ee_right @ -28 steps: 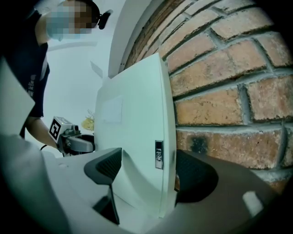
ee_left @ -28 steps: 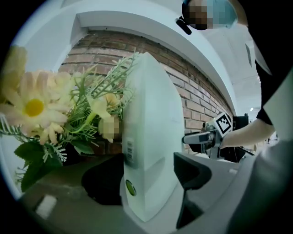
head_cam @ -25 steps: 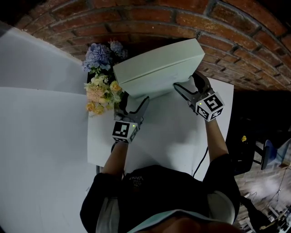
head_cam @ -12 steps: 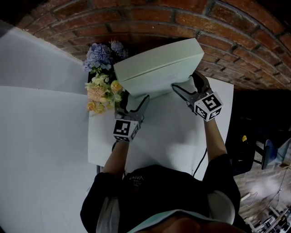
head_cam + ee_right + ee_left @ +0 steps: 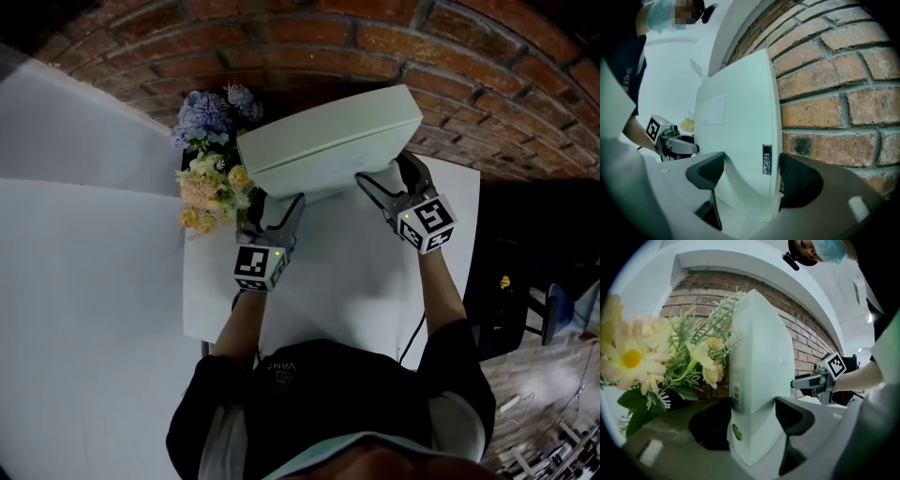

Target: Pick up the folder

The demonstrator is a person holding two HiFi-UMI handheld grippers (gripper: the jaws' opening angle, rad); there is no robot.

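The folder (image 5: pixel 323 141), a thick pale box file, stands on its long edge at the back of the white table (image 5: pixel 328 272), against the brick wall. My left gripper (image 5: pixel 275 208) straddles its left end. In the left gripper view the folder (image 5: pixel 759 362) fills the gap and both pads touch its sides; these jaws have just been closing on it. My right gripper (image 5: pixel 386 173) straddles the right end. In the right gripper view both pads of that gripper (image 5: pixel 752 171) lie against the folder (image 5: pixel 736 126). Both grippers point almost level.
A bunch of artificial flowers (image 5: pixel 211 183) stands just left of the folder, close to my left gripper's outer finger. The brick wall (image 5: pixel 469 66) runs directly behind. A large white board (image 5: pixel 84 281) lies left of the table. Right of the table's edge the floor is dark.
The left gripper's jaws have drawn in slightly onto the folder's end. Both hands and the folder stay where they were.
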